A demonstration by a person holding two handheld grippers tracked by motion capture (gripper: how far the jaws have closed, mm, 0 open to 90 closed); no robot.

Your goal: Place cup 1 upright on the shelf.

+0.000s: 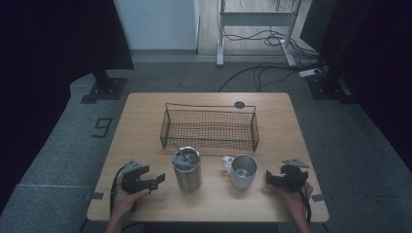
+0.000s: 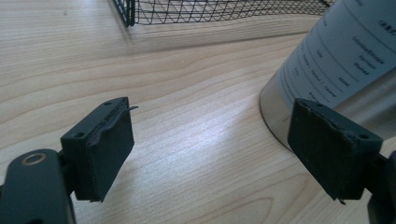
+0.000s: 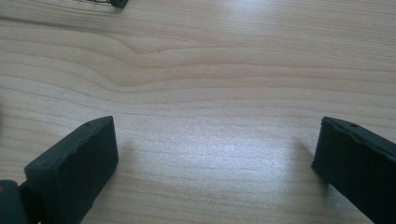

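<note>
Two grippers sit low at your edge of the table (image 1: pixel 145 104), one either side of the work. Your left gripper (image 1: pixel 145 182) rests at about 8 o'clock from the table's middle; in the left gripper view its pads (image 2: pixel 109 149) stand well apart with bare wood between them, so it is released and grips nothing. Your right gripper (image 1: pixel 279 178) lies at about 4 o'clock, jaws likewise spread over plain wood in the right gripper view, holding nothing. Each points inward, which I judge is a ready stance: each hand faces the vessel nearest to it.

Just ahead of the left gripper, at its 3 o'clock, stands the steel tumbler (image 1: pixel 187 169), upright, with something thin resting inside that is too small to make out. In the left gripper view its wall (image 2: pixel 327 60) carries a pale label with several lines of small print, too blurred to read. Near it, toward 3 o'clock again and apart from it, sits the steel mug (image 1: pixel 242 171), upright, handle turned toward the tumbler, within reach of your right gripper.

Farther off, toward 12 o'clock, the wire basket (image 1: pixel 209 128) lies across the table, likely the place meant for both vessels. Beyond the table's left side, a dark mark on the floor (image 1: pixel 58 145) resembles a 9.
</note>
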